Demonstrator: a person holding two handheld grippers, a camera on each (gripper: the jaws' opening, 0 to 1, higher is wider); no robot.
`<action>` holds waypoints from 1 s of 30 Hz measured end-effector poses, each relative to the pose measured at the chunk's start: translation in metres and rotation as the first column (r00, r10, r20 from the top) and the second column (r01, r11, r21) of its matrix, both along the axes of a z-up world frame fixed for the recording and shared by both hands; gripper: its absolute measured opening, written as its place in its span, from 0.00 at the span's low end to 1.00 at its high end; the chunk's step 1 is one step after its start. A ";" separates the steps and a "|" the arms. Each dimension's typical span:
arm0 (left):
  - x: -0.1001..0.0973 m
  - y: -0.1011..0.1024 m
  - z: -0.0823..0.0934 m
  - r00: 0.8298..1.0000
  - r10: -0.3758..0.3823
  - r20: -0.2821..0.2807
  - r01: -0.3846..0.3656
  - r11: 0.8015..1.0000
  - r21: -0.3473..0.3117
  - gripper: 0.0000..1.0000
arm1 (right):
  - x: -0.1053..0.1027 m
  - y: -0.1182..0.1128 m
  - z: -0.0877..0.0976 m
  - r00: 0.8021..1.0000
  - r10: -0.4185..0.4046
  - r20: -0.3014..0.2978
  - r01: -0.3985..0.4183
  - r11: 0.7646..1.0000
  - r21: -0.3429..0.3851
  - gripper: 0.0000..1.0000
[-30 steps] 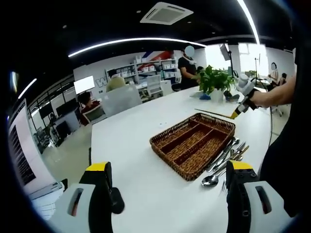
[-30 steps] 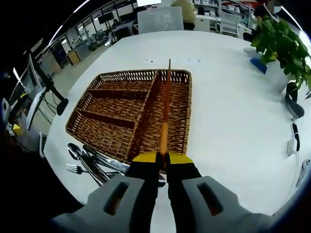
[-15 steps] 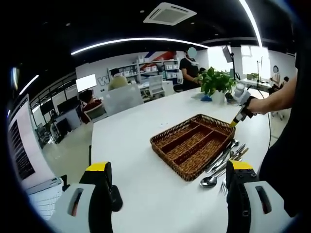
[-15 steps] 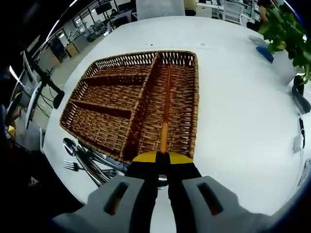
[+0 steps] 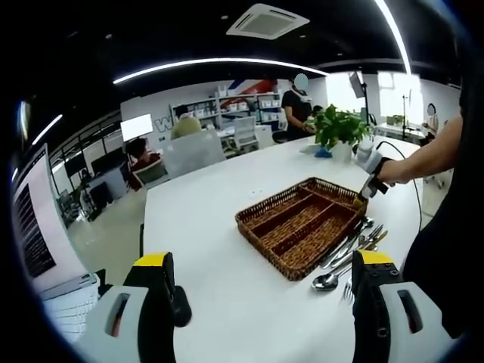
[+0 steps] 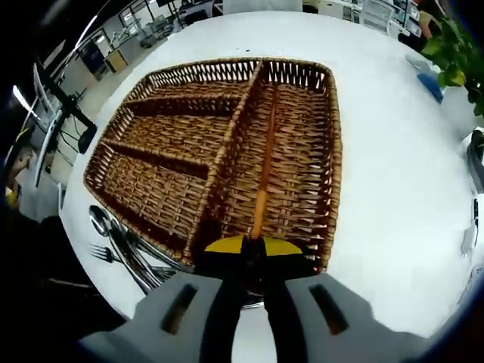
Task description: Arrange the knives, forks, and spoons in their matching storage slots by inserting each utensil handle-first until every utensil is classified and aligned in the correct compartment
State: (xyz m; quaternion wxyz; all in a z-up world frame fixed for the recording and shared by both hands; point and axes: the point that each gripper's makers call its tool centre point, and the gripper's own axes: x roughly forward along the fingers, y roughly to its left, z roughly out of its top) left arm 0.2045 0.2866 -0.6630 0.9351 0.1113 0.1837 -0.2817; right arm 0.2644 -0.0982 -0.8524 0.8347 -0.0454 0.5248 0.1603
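A brown wicker basket [image 5: 261, 248] with several compartments sits on the white table [image 5: 197, 227]. In the right gripper view my right gripper [image 6: 253, 246] is shut on a long thin utensil [image 6: 262, 189], orange near the fingers and reddish brown further out. It points along the basket's long right compartment [image 6: 302, 166], low over its floor. The right gripper [image 5: 361, 198] also shows at the basket's far corner in the left gripper view. Loose spoons and forks [image 6: 125, 246] lie beside the basket [image 5: 344, 253]. My left gripper [image 5: 262, 261] stands open, well short of the basket.
A potted plant [image 5: 338, 128] stands at the table's far end, also seen as leaves [image 6: 457, 60]. A person's arm [image 5: 423, 155] reaches in from the right. People and shelves are in the background. Bare table lies left of the basket.
My right gripper has carried the utensil forward and down over the basket's long compartment, so the basket looks larger in its view. The left gripper has stayed nearly still.
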 end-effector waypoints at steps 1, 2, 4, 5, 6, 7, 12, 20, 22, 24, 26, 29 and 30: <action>0.000 0.001 0.000 1.000 0.001 -0.001 -0.001 1.000 -0.001 1.00 | 0.002 -0.003 0.002 0.995 0.100 0.032 -0.098 0.993 -0.063 0.06; 0.000 0.002 -0.002 1.000 0.002 -0.002 -0.002 1.000 -0.001 1.00 | 0.004 -0.004 0.002 0.985 0.165 0.047 -0.159 0.981 -0.107 0.07; -0.001 0.002 -0.003 1.000 0.000 -0.006 0.000 1.000 -0.004 1.00 | 0.004 0.001 0.004 0.983 0.169 0.067 -0.163 0.983 -0.088 0.15; -0.001 0.002 -0.004 1.000 -0.001 -0.008 0.001 1.000 -0.006 1.00 | 0.005 0.005 0.006 0.984 0.160 0.080 -0.155 0.986 -0.067 0.24; 0.000 0.002 -0.004 1.000 -0.001 -0.006 0.001 1.000 -0.002 1.00 | 0.010 0.002 0.012 0.982 0.142 0.121 -0.135 0.989 -0.062 0.34; 0.000 0.002 -0.004 1.000 0.000 -0.005 0.000 1.000 -0.004 1.00 | 0.015 0.002 0.017 0.976 0.149 0.159 -0.140 0.988 -0.066 0.39; 0.002 0.000 -0.003 1.000 -0.005 0.001 0.005 1.000 -0.003 1.00 | 0.023 0.000 0.040 0.949 0.180 0.257 -0.172 0.984 -0.056 0.62; 0.003 -0.007 -0.002 1.000 -0.017 0.004 0.017 1.000 0.000 1.00 | 0.028 0.005 0.055 0.921 0.197 0.338 -0.202 0.979 -0.021 1.00; 0.004 -0.009 -0.001 1.000 -0.020 0.008 0.020 1.000 0.001 1.00 | 0.026 0.006 0.057 0.914 0.210 0.346 -0.213 0.977 -0.031 1.00; 0.003 -0.012 0.001 1.000 -0.024 0.010 0.024 1.000 0.001 1.00 | 0.024 0.008 0.059 0.911 0.221 0.349 -0.223 0.974 -0.035 1.00; 0.003 -0.014 0.003 1.000 -0.027 0.012 0.027 1.000 0.002 1.00 | 0.025 0.010 0.062 0.904 0.226 0.363 -0.230 0.973 -0.032 1.00; 0.002 -0.015 0.002 1.000 -0.029 0.012 0.029 1.000 0.003 1.00 | 0.027 0.010 0.070 0.894 0.229 0.385 -0.235 0.971 -0.031 1.00; 0.002 -0.015 0.002 0.999 -0.030 0.012 0.029 1.000 0.002 1.00 | 0.027 0.011 0.073 0.890 0.232 0.392 -0.239 0.970 -0.030 1.00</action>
